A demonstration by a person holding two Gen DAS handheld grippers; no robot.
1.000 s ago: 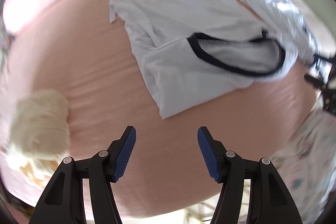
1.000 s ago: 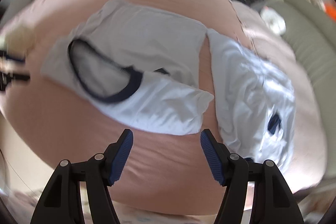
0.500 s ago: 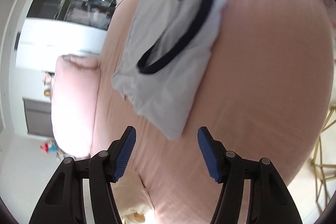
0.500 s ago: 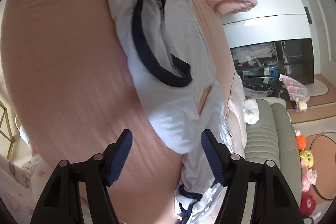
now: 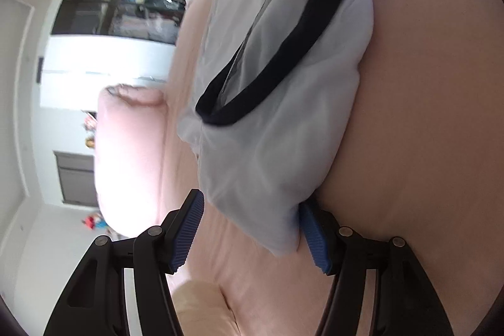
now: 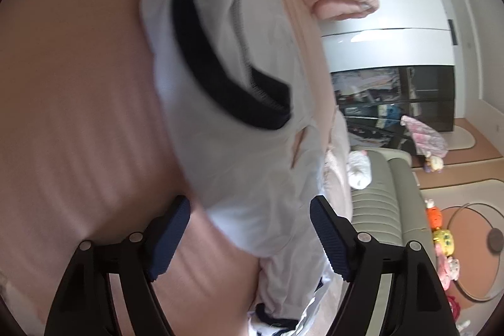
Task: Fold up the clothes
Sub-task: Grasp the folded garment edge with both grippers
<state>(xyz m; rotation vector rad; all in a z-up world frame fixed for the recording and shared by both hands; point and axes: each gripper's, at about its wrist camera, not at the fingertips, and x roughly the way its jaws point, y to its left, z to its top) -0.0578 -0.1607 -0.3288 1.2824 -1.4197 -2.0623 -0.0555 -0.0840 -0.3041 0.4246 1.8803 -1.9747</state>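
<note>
grabbing the shirt's two shoulder corners

white shirt (image 5: pixel 277 122) with navy collar (image 5: pixel 283 52) lies on the pink bed (image 5: pixel 425 115), centre of both frames. left gripper (image 5: pixel 252 229) open, shirt corner between the fingers, not pinched; one pad looks to touch cloth. right gripper (image 6: pixel 249 232) wide, jaws just been opening, other corner between them, no grip. tip: push in deeper, catch both layers, close both together, leave the sheet out.

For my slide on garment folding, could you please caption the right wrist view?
Open right gripper straddles a corner of the white navy-collared T-shirt on the pink bedsheet.
</note>
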